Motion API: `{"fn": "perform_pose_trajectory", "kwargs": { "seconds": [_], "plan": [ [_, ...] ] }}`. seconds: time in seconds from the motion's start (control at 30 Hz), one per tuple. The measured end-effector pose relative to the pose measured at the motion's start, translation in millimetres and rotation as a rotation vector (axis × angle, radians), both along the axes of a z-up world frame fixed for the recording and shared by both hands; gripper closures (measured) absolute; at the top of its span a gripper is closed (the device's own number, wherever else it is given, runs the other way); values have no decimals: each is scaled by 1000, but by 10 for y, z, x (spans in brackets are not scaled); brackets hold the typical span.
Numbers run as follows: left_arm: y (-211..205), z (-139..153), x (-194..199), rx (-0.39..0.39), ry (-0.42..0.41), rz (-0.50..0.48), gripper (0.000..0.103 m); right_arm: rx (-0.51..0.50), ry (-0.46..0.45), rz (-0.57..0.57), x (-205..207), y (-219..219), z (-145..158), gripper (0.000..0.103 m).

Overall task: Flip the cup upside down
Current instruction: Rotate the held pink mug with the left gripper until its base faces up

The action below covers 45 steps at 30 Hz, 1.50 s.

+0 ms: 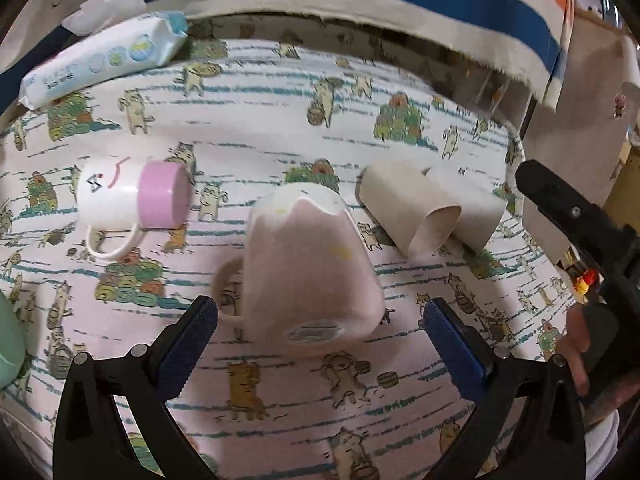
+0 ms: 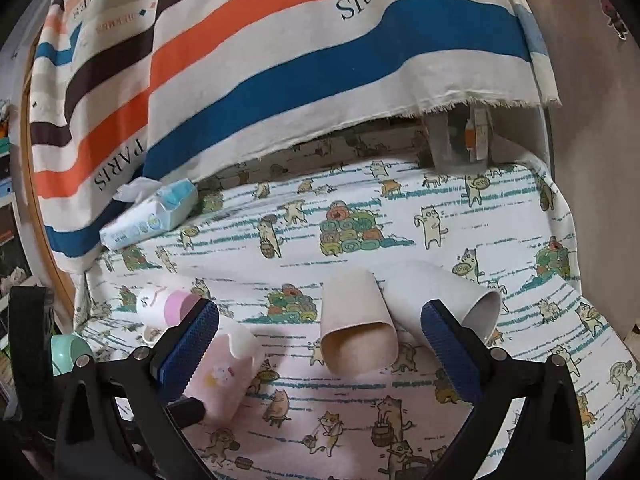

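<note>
Two grippers apart, cup on cloth

Both our grippers gape, holding nothing. Our left gripper [image 1: 320,316] straddles the pink cup [image 1: 308,268], which lies on the cat-print cloth [image 1: 280,128], base toward us, handle left. Our right gripper [image 2: 320,320] hovers before two paper tubes [image 2: 360,328].

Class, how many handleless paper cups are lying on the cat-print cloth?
2: a beige cup lying on its side mid-cloth, and a white cup beside it on its right, touching. More could be hidden.
</note>
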<state>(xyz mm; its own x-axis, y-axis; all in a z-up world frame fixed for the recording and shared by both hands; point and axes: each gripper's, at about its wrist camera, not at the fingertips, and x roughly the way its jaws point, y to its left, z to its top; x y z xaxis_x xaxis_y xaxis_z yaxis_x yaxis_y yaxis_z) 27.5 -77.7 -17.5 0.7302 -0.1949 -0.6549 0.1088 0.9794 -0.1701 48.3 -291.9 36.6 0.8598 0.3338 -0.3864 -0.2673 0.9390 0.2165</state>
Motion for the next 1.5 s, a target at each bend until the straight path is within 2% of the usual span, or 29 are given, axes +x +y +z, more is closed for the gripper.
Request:
{"fn": "perform_pose_trajectory", "kwargs": {
  "seconds": [0.33,0.5,0.53,0.7,0.83,0.9,0.93,1.0,1.07,1.17,1.27,1.37,1.5],
  "plan": [
    [-105,-155,202,38,49,24,2,-37,8,4,-33,69,-26,1],
    [-70,-185,241,46,48,32,13,-42,16,1,-25,80,-36,1],
    [-71,-188,248,51,47,36,18,-44,17,2,-23,81,-38,1],
    [-76,-191,240,65,44,17,18,-55,25,16,-9,102,-61,1],
    [-105,-170,171,81,50,-23,18,-42,85,68,61,150,-110,1],
    [-104,-158,114,83,50,-43,18,-9,148,143,112,204,-137,2],
    [-100,-149,80,84,50,-56,18,14,196,212,145,262,-155,4],
    [-94,-131,27,84,49,-77,18,10,254,296,172,391,-185,22],
    [-72,-121,-22,86,45,-94,18,-22,302,380,192,558,-215,30],
    [-65,-116,-87,102,35,-121,18,-31,353,427,226,685,-266,37],
    [-11,-121,-102,75,51,-127,18,-22,382,424,281,728,-287,41],
    [64,-94,-109,49,52,-123,18,-47,368,400,287,736,-252,41],
    [126,17,-161,54,16,-127,18,-80,350,355,358,727,-215,41]
  ]
}}
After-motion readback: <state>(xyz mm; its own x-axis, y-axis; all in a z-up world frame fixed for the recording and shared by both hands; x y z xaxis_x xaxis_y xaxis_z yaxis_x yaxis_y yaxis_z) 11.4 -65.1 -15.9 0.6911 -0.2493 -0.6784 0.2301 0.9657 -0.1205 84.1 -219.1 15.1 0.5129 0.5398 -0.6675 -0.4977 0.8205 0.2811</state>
